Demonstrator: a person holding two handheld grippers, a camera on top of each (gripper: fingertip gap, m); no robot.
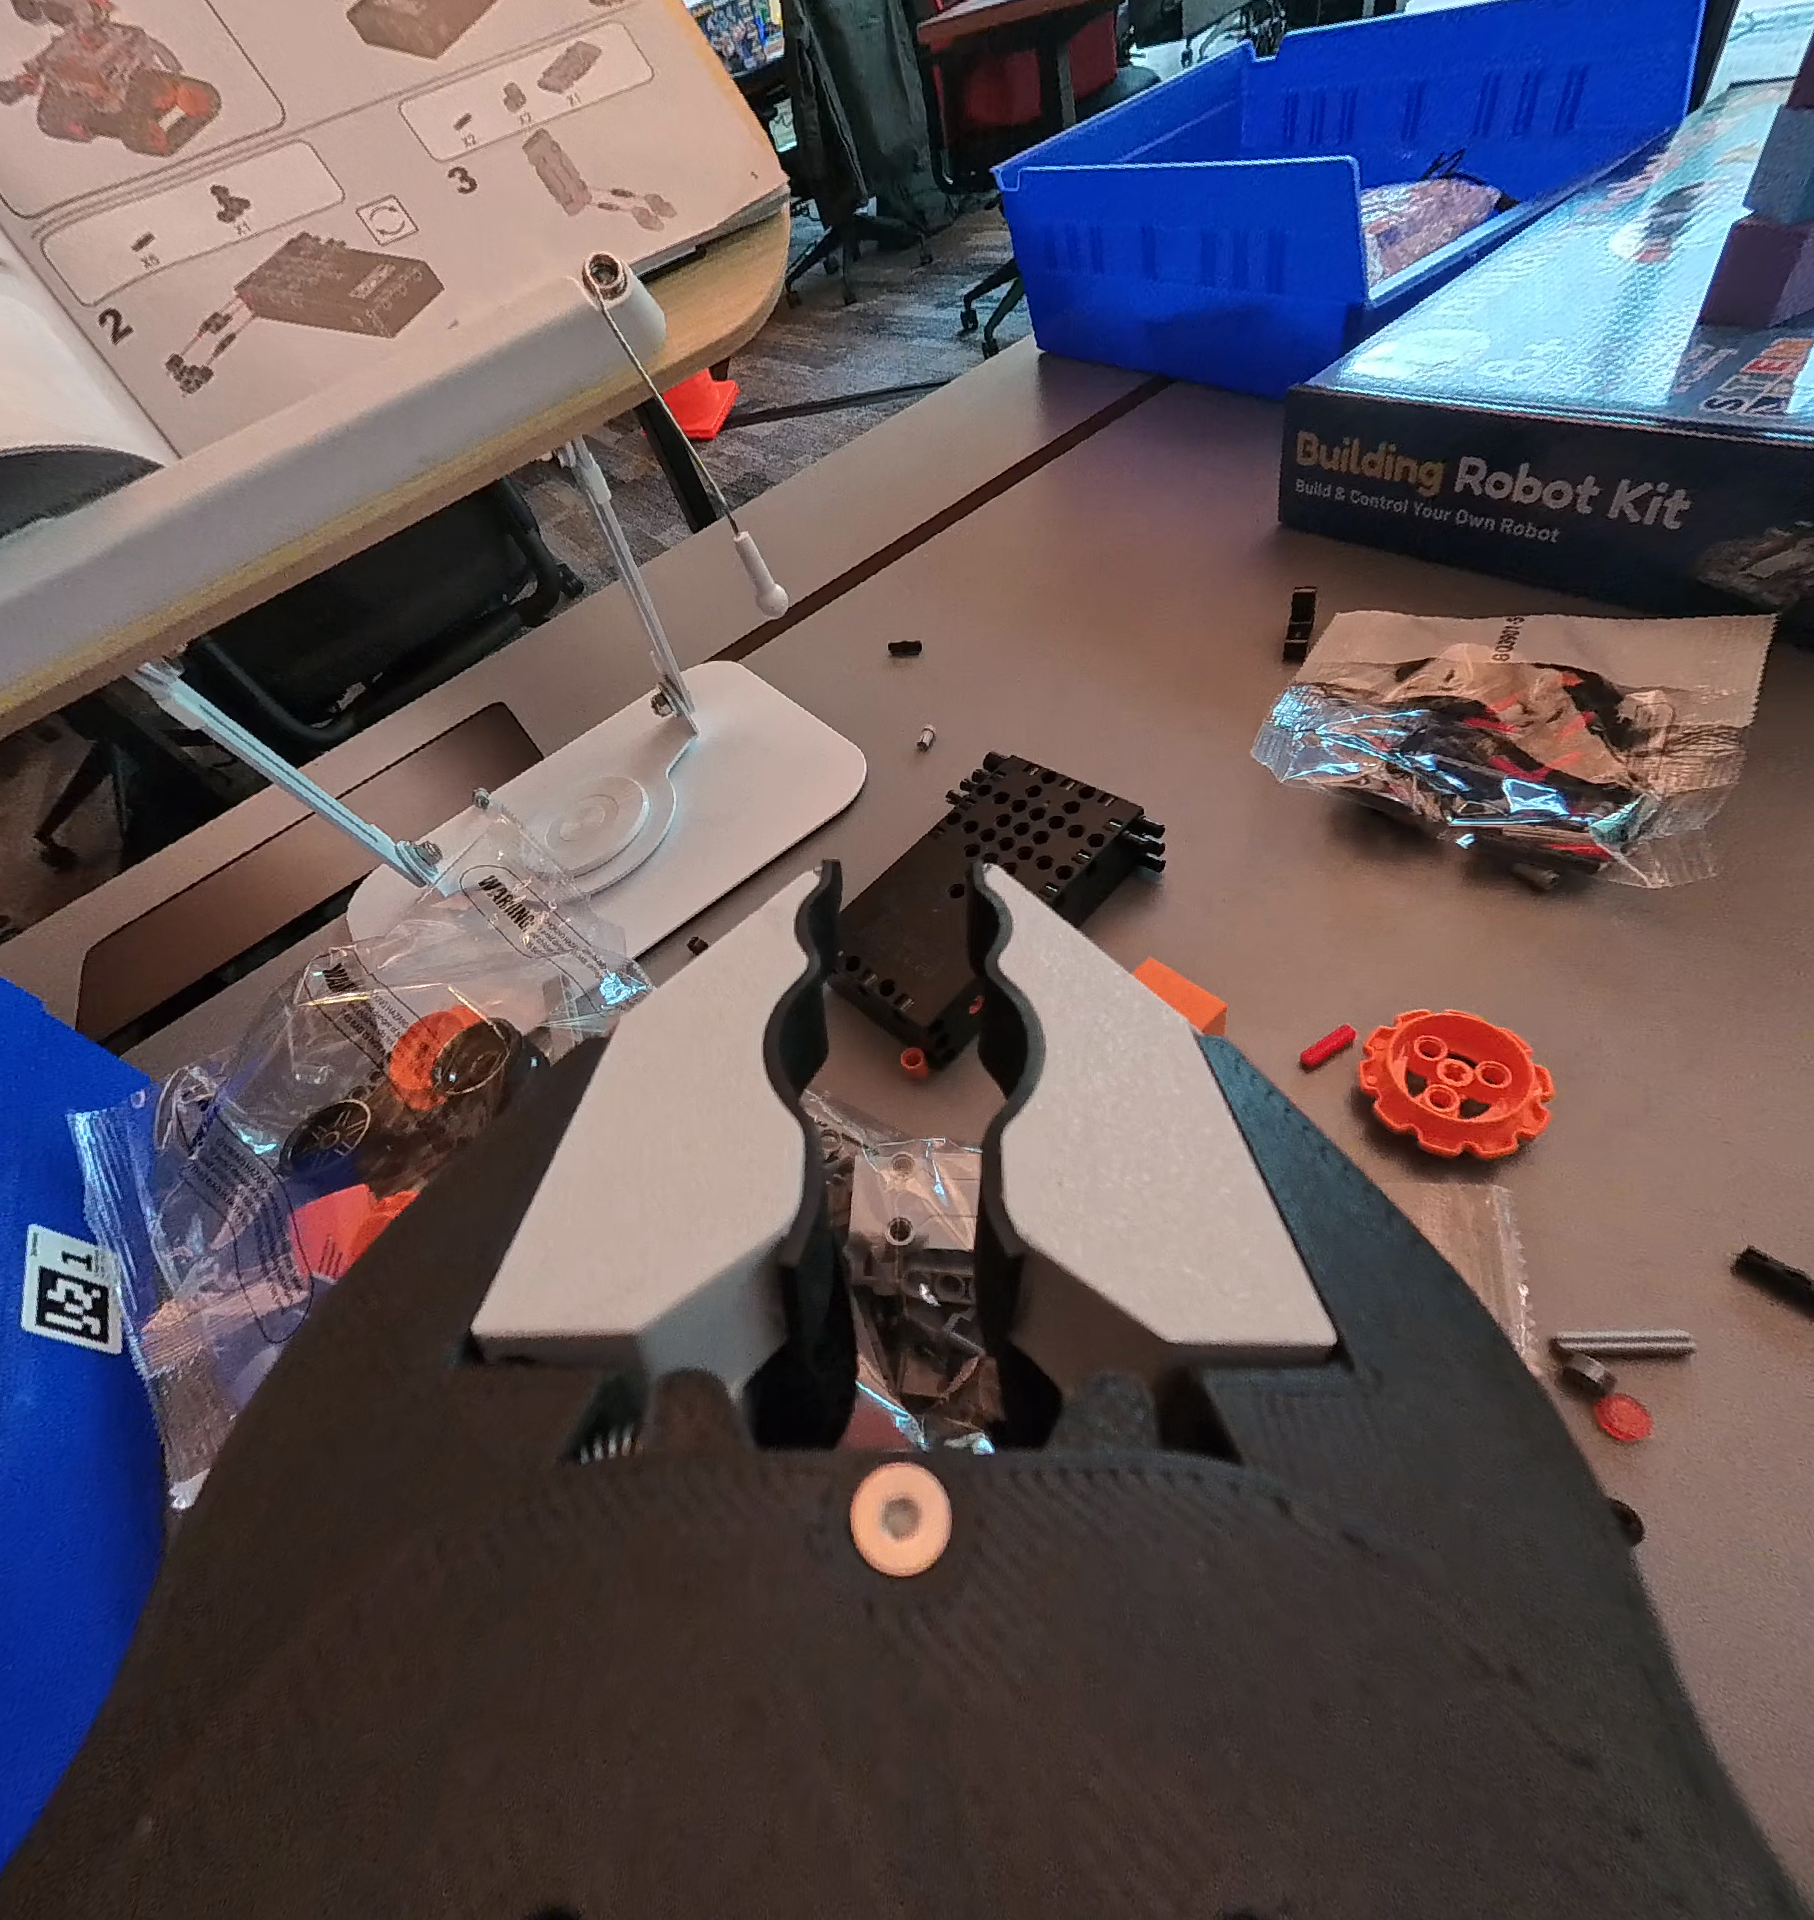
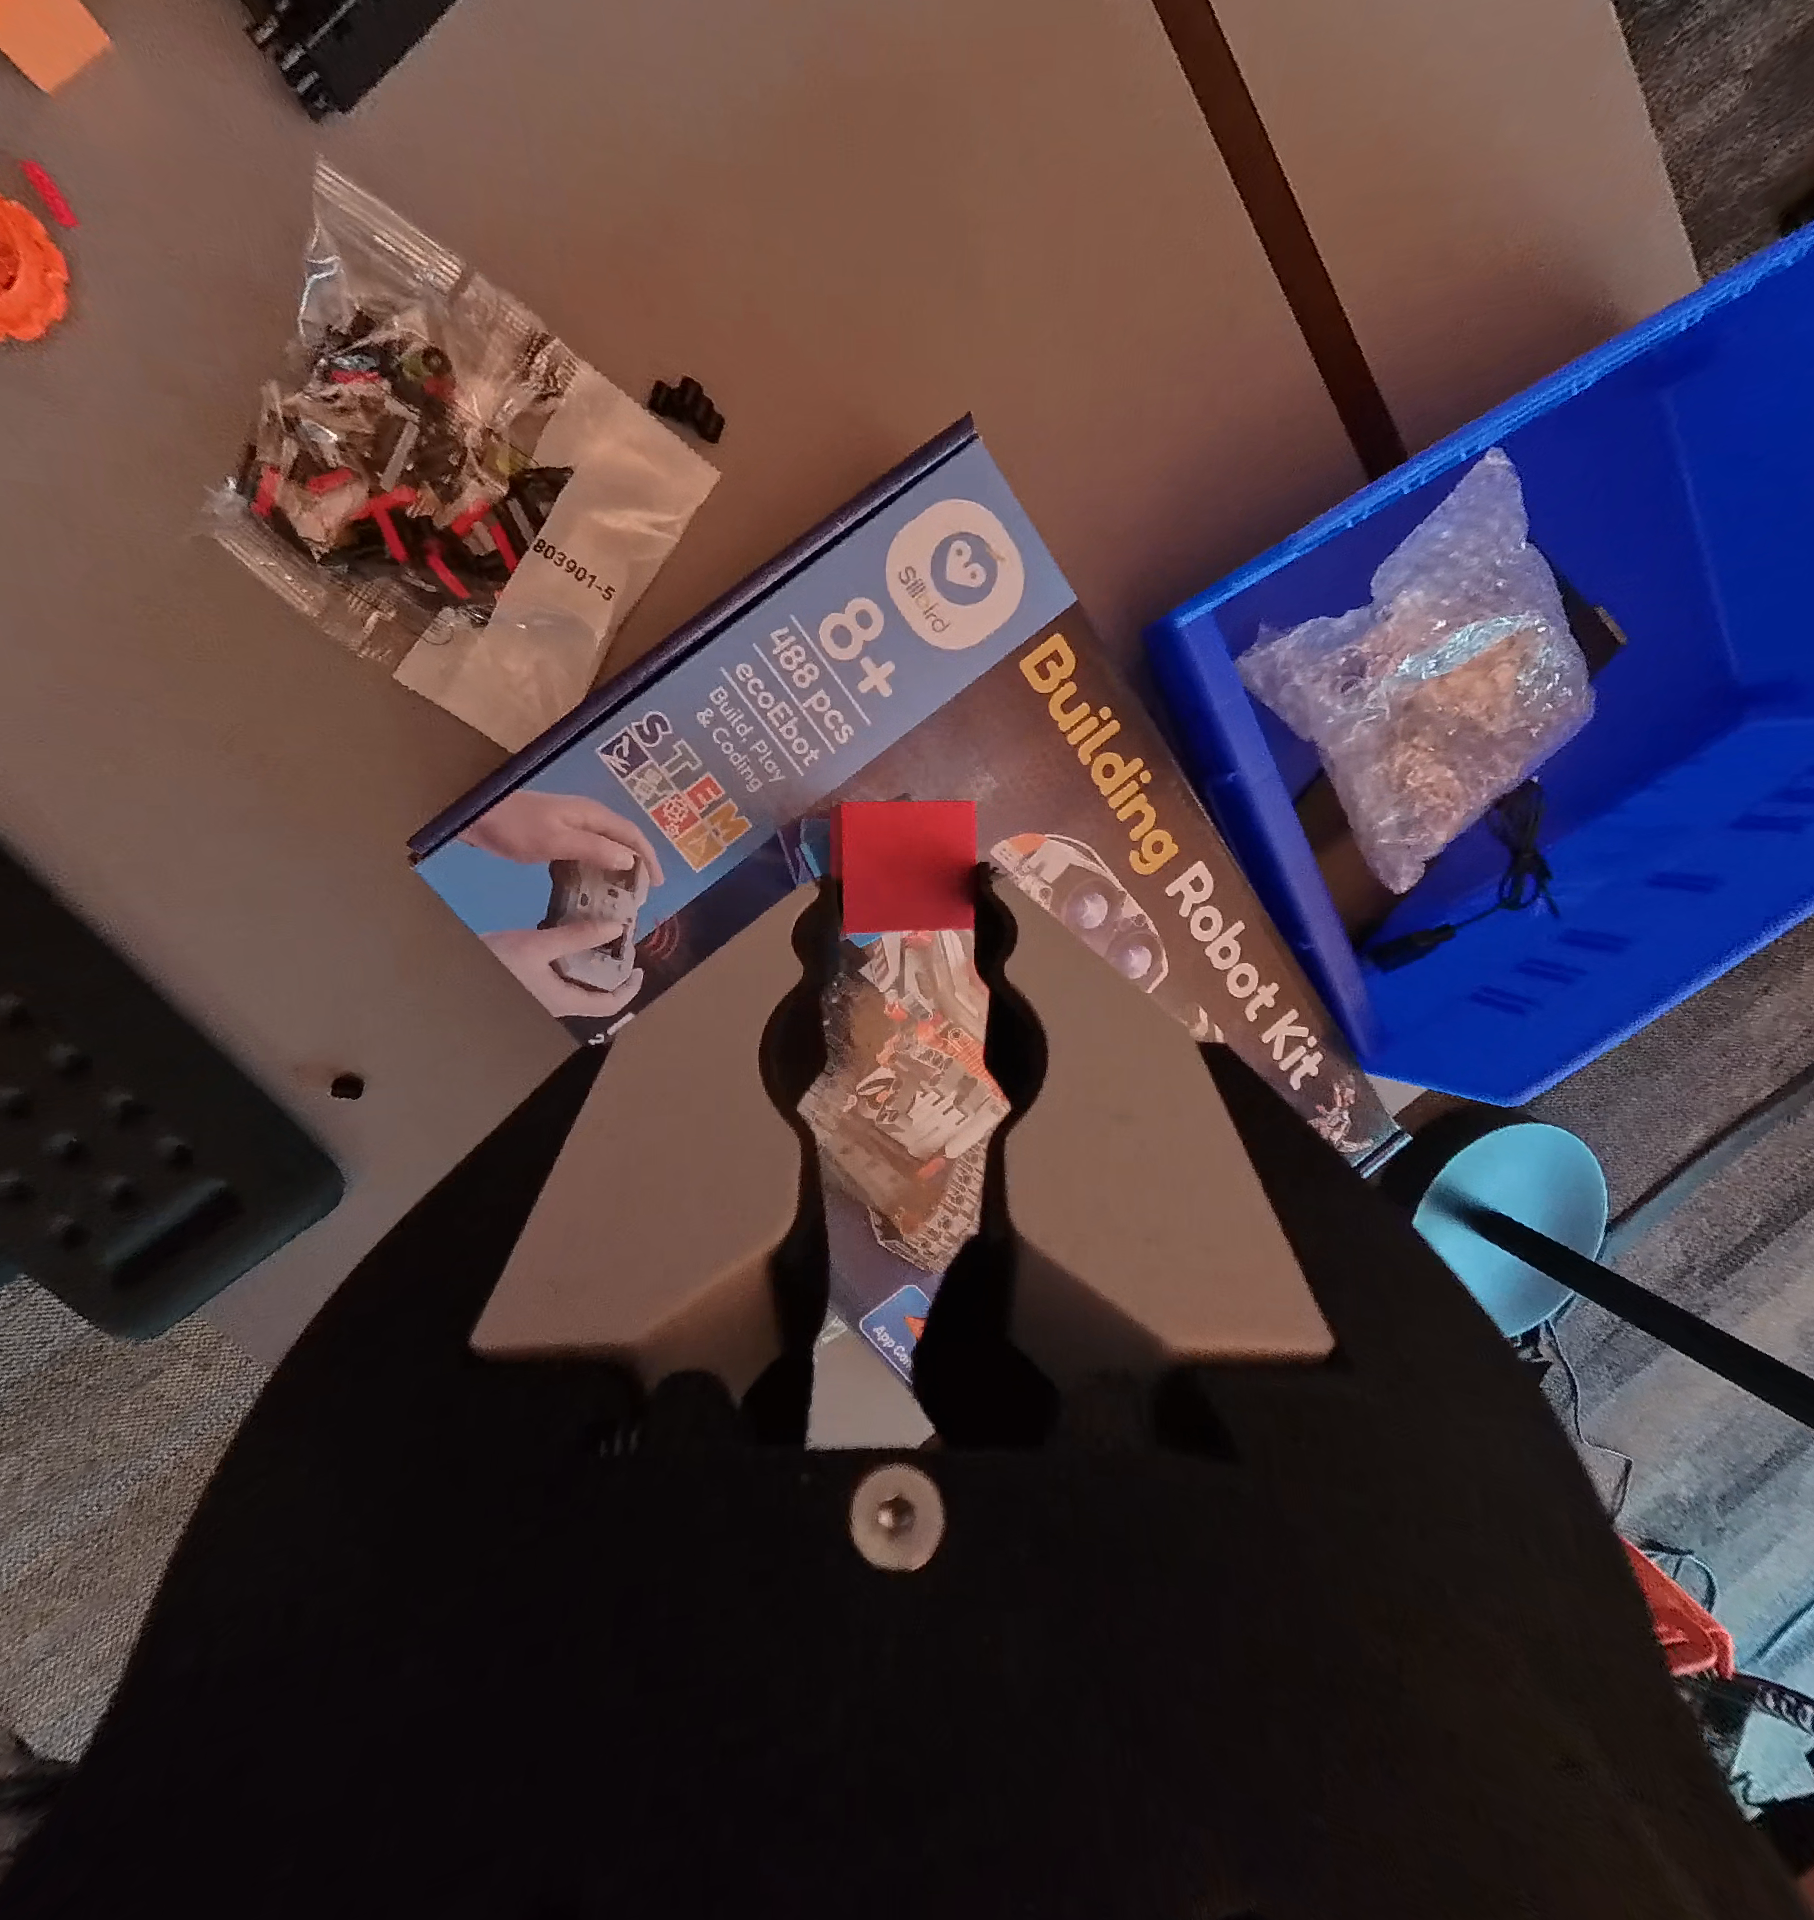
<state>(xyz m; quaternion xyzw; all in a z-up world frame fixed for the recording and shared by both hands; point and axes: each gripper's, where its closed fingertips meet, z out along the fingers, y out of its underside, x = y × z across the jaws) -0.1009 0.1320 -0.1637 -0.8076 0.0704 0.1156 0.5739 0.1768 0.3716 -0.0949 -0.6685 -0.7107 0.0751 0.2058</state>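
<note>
Between the tips of the right gripper (image 2: 905, 883) a red cube (image 2: 908, 857) is clamped, held only at the very ends of the fingers. It is carried above the kit box (image 2: 778, 675). A sliver of blue shows just beside the cube's left edge, and whether the cube rests on anything cannot be told. So shallow a hold is judged to be kept best by an even squeeze and a level wrist, so that the cube is not twisted out. A blue bin (image 2: 1713, 727) with a bubble-wrap bundle (image 2: 1433, 665) lies to the right. The left gripper (image 1: 908, 894) is spread apart and empty, held over a clear bag of grey parts (image 1: 903, 1247). A black perforated block (image 1: 1048, 831) is seen just beyond its tips, an orange gear (image 1: 1454, 1081) farther right, and a white book stand (image 1: 737, 790) to the left.
</note>
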